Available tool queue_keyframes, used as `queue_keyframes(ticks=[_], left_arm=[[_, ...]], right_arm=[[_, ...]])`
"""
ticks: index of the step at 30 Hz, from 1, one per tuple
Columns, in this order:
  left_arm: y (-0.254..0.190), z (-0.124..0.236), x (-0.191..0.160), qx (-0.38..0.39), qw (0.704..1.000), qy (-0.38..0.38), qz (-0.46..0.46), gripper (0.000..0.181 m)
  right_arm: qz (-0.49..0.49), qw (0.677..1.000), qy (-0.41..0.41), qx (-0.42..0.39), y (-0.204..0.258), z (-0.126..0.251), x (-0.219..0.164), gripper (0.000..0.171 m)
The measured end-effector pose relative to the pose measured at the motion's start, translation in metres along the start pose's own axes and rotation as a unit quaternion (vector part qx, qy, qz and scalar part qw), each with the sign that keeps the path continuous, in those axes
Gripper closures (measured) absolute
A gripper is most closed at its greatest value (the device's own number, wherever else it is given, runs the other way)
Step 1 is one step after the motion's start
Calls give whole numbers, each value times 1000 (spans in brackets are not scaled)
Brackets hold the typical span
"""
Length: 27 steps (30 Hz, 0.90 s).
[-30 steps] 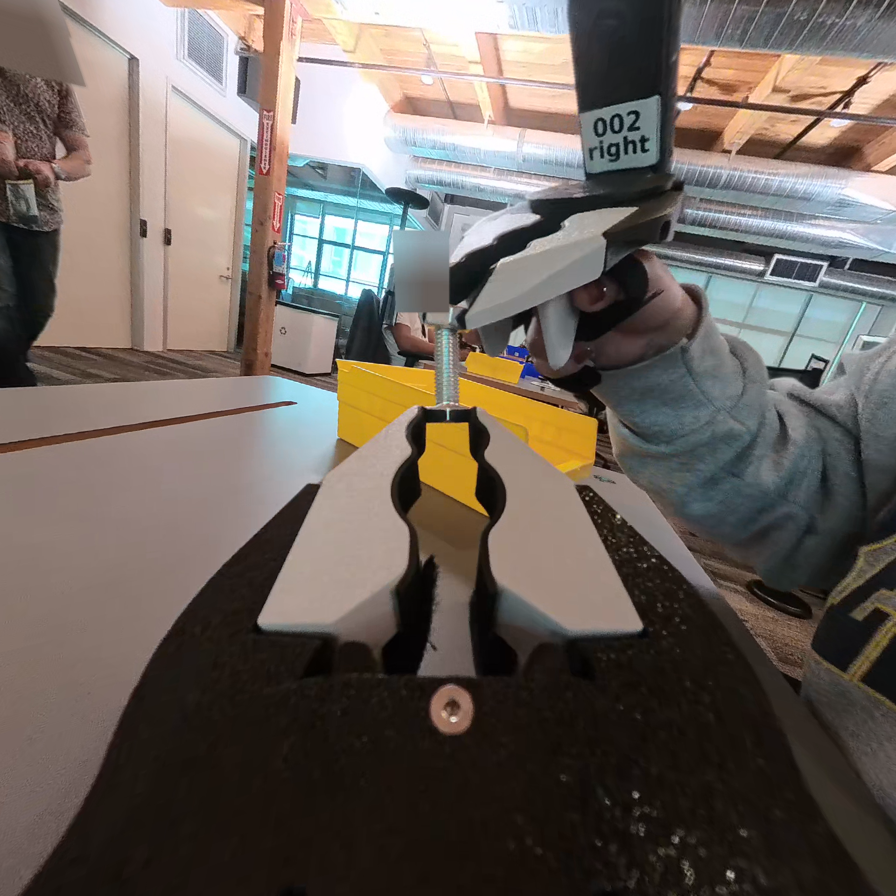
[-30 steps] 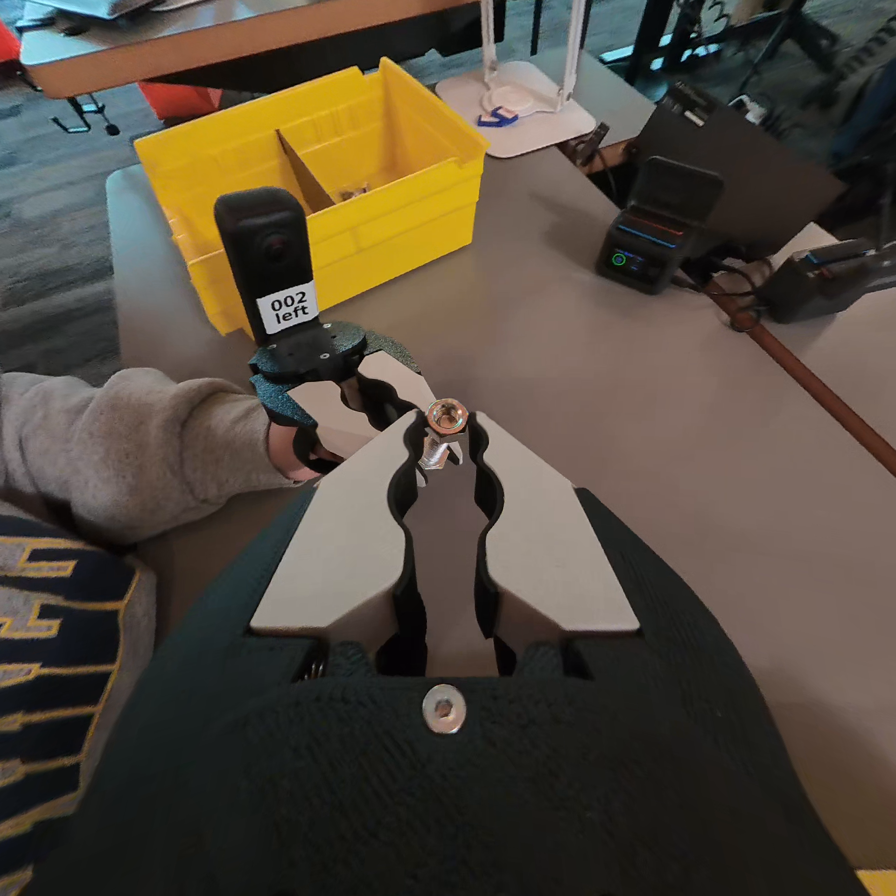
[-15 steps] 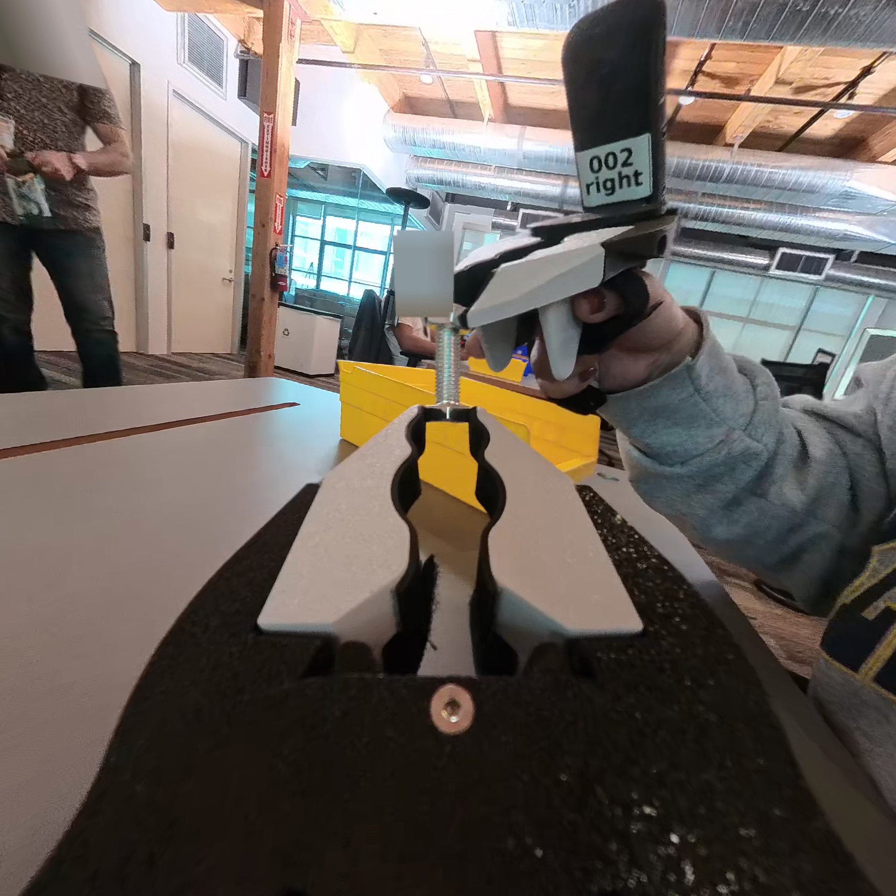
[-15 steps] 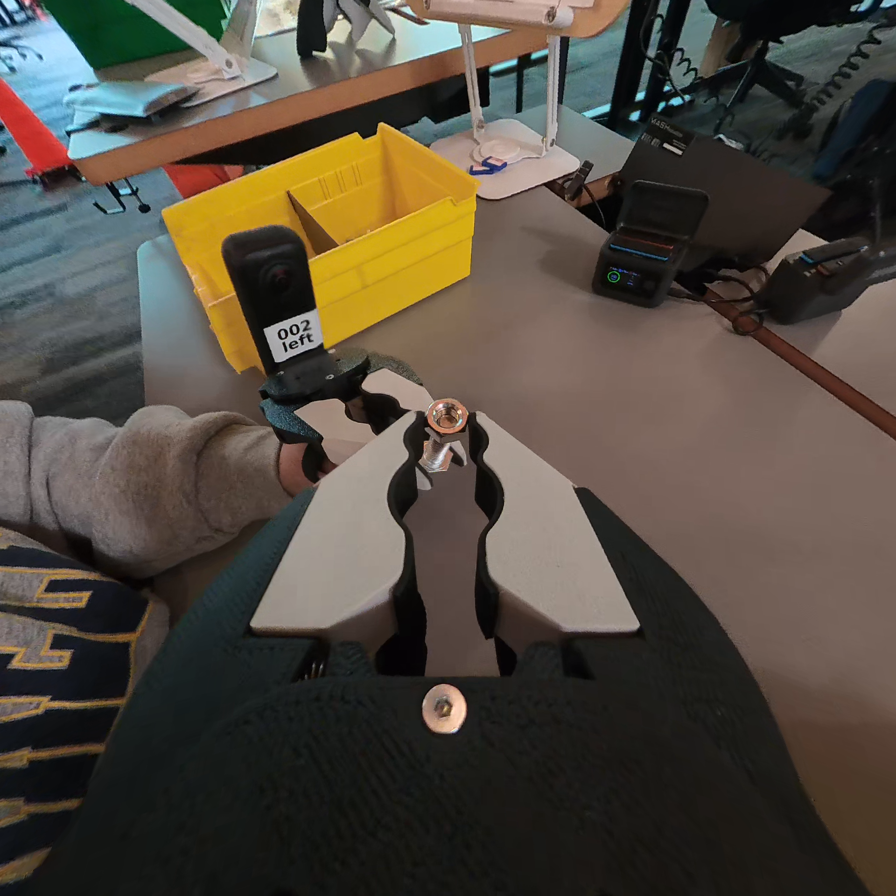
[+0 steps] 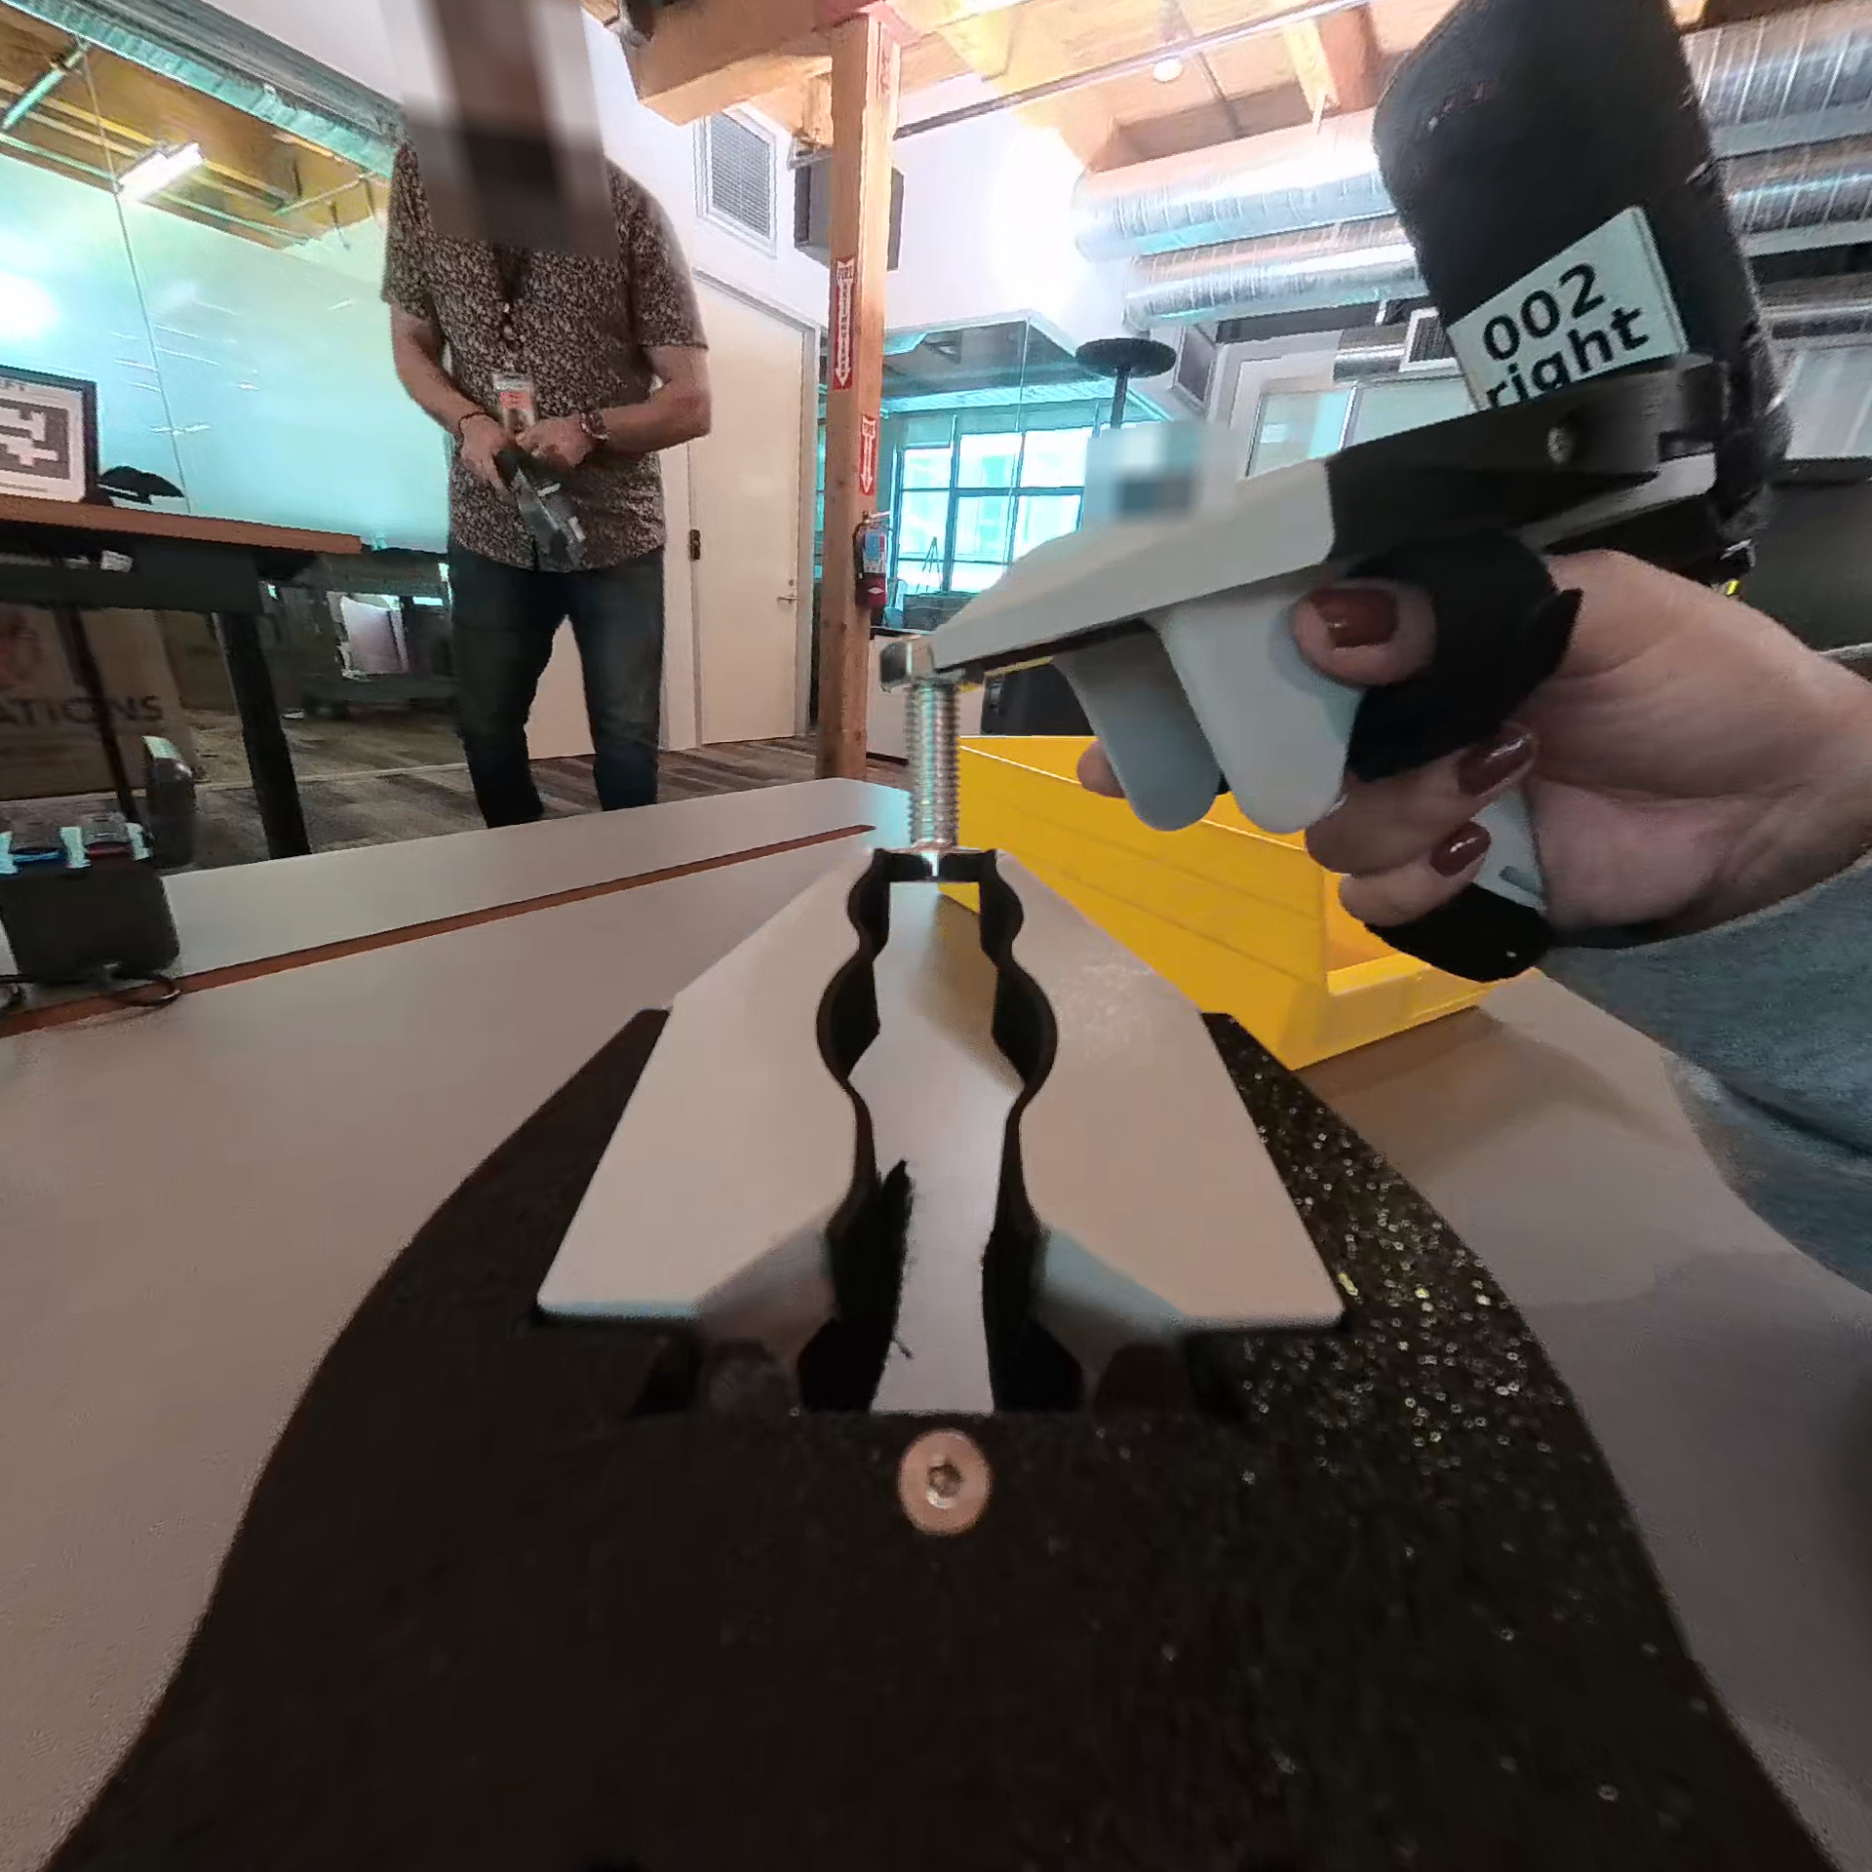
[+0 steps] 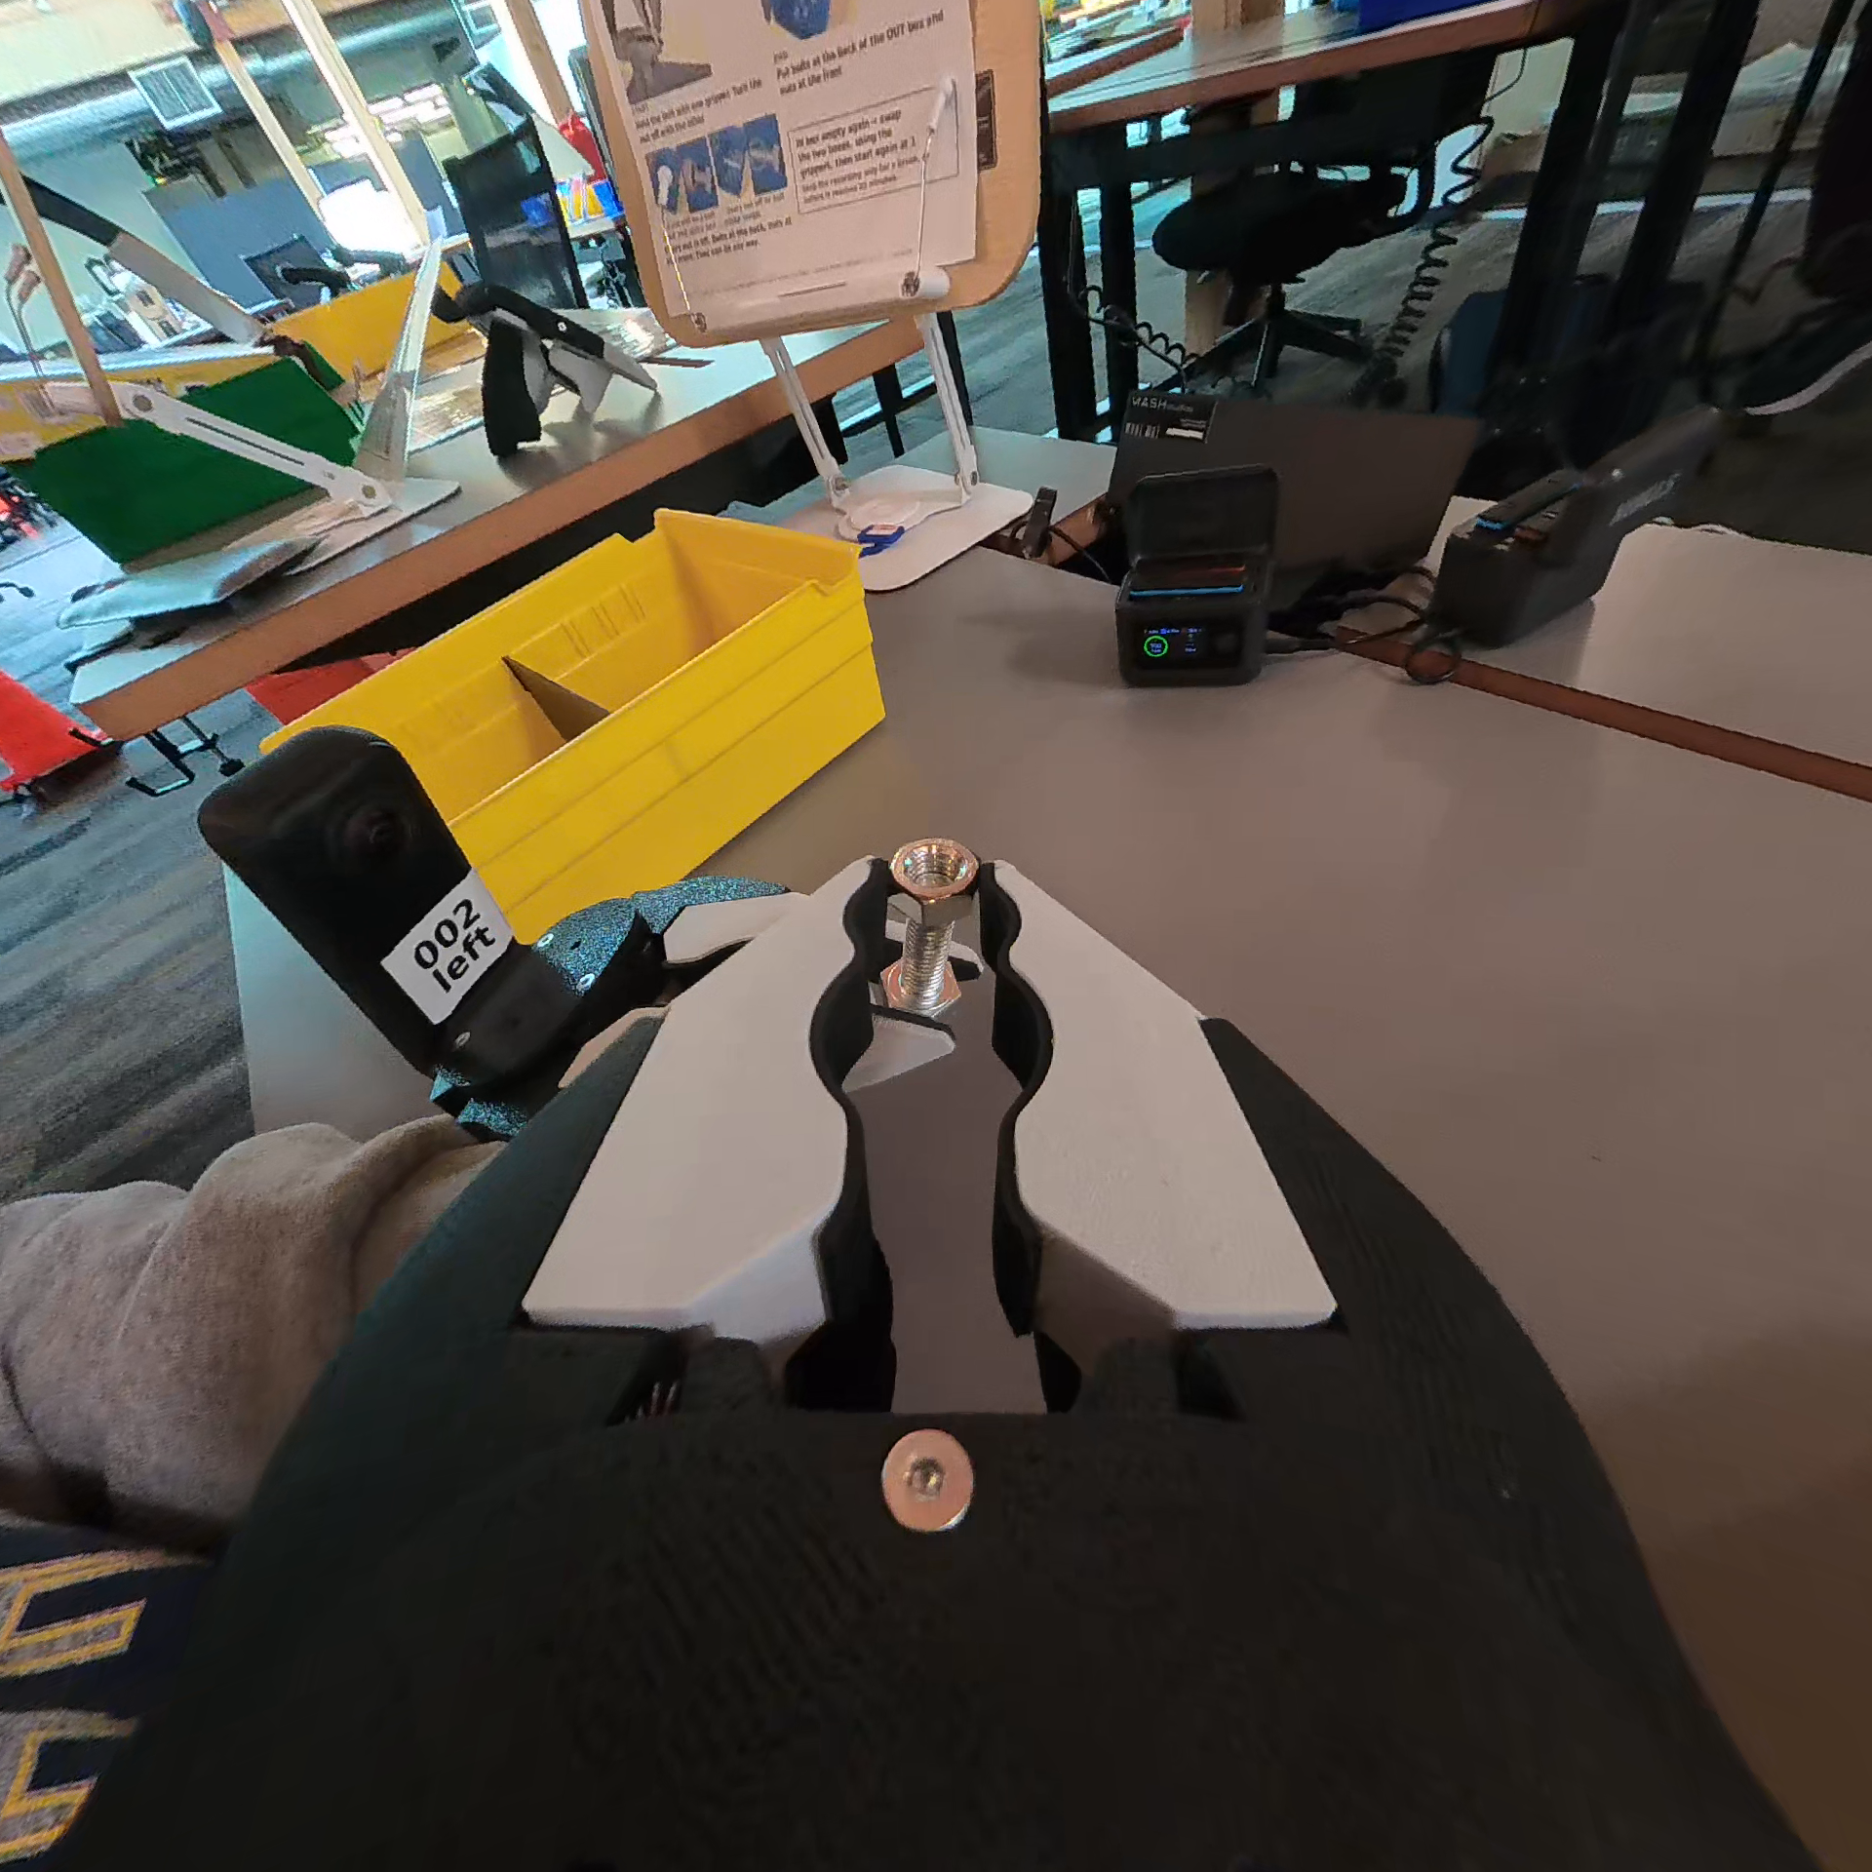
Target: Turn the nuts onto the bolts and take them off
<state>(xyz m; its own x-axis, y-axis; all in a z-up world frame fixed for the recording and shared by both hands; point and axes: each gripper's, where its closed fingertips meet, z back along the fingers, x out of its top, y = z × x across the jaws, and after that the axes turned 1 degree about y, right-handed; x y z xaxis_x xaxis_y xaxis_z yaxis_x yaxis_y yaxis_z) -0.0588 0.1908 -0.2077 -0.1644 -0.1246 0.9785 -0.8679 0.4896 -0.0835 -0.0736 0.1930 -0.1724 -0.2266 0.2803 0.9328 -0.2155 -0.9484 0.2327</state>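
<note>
Two hand-held grippers share one fastener. Our left hand-held gripper (image 5: 930, 861) has its jaws drawn together on the hex head of the bolt (image 5: 930, 765), which stands upright with its threaded shank pointing up; in the right wrist view the head (image 6: 917, 985) sits pinched at the tips of that tool. Our right hand-held gripper (image 6: 932, 879) comes in from the side, level, and is clamped on the hex nut (image 6: 933, 877) at the very top of the shank. From above we see into the nut's threaded bore and no bolt end fills it, so we judge the nut is on by its last few threads at most, or is only just resting there.

Whether we are spinning it on or off, these frames cannot tell us. Either way the next move asks for the same care: keep the left grip firm so the bolt does not turn, keep the nut square to the shank, and rotate the right wrist in short strokes, letting go and re-gripping between them. If the nut comes free, it must stay pinched.

Behind the work on the grey worktop (image 6: 1317, 912) stands the yellow divided bin (image 6: 648, 709), near enough for a short carry.
</note>
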Motion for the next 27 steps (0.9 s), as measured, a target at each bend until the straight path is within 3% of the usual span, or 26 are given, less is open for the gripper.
queue_keyframes(ticks=[10,15,20,23,27], left_arm=[[-1,0,0,-11,1000,-1,1,166],[-1,1,3,-23,1000,-11,16,166],[-17,1,10,-107,993,-29,48,166],[-22,2,10,-132,989,-31,59,166],[-25,1,8,-145,987,-25,62,166]], right_arm=[[12,1000,1,-2,0,0,-1,151],[46,999,-12,5,2,3,1,126],[84,990,-74,82,17,9,11,105],[63,983,-85,153,31,13,9,105],[80,979,-89,167,38,14,5,105]])
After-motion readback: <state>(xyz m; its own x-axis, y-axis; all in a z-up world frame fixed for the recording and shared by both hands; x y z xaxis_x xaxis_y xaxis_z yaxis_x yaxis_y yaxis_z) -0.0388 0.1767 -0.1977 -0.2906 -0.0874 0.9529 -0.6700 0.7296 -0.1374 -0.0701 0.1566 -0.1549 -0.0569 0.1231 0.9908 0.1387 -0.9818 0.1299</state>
